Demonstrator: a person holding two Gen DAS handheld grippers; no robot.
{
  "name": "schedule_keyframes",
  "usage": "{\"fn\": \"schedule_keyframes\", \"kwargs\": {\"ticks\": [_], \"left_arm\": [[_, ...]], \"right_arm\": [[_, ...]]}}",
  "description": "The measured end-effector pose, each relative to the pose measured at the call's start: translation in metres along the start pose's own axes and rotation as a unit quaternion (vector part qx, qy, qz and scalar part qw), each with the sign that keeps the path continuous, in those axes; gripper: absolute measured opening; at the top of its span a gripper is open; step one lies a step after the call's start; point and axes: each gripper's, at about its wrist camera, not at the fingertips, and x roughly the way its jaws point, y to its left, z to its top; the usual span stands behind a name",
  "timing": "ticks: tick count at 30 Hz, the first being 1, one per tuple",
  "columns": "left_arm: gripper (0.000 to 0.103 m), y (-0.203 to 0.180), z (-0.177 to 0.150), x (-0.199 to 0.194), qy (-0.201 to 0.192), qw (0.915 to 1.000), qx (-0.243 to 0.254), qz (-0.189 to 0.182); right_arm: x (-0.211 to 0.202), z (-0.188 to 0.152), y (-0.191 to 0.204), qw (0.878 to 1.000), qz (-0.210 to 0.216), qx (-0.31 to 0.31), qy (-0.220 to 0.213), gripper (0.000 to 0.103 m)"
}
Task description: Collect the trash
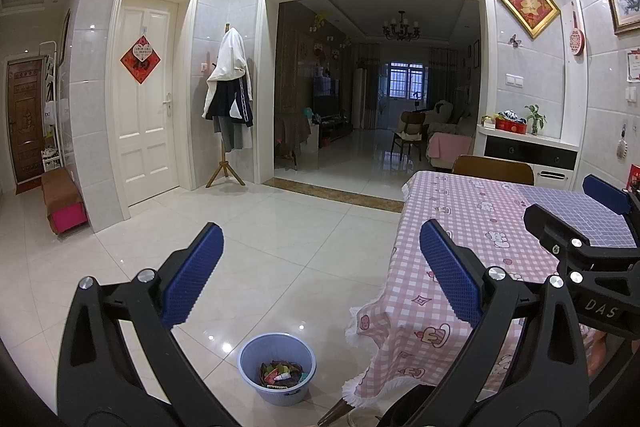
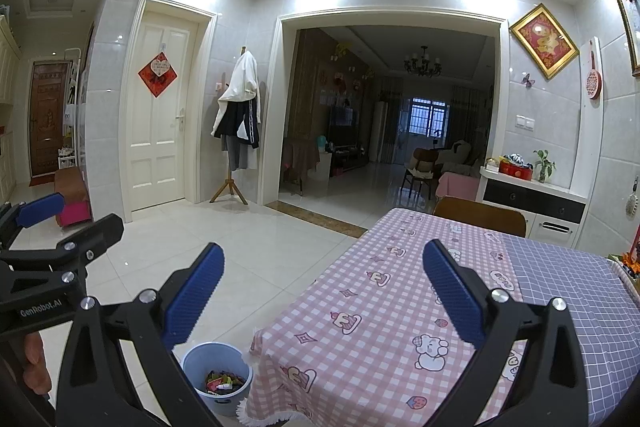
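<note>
A light blue bin (image 1: 276, 371) stands on the white tiled floor beside the table's corner, with colourful wrappers (image 1: 282, 373) lying in its bottom. The right wrist view shows the same bin (image 2: 218, 375) and wrappers (image 2: 222, 383). My left gripper (image 1: 320, 267) is held open above the bin and floor, with nothing between its blue pads. My right gripper (image 2: 324, 287) is open too, over the table's pink checked cloth (image 2: 360, 307), also holding nothing. Each gripper shows in the other's view: the right gripper (image 1: 576, 205) and the left gripper (image 2: 72, 219), side by side.
A blue-grey checked cloth (image 2: 568, 291) covers the table's right part. A wooden chair (image 2: 480, 215) stands at the far end, with a sideboard (image 2: 532, 199) behind it. A coat stand (image 1: 230, 107), a white door (image 1: 146, 99) and a red stool (image 1: 64, 203) line the far side. A hand (image 2: 36, 363) holds the left gripper.
</note>
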Motion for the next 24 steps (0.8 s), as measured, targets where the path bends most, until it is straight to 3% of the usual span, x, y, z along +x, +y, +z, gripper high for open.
{"fn": "schedule_keyframes", "kwargs": {"ticks": [24], "left_arm": [[0.097, -0.001, -0.0059, 0.0027, 0.006, 1.0, 0.0, 0.0]], "right_arm": [[0.0042, -0.0053, -0.0011, 1.0, 0.007, -0.004, 0.006, 0.098]]}}
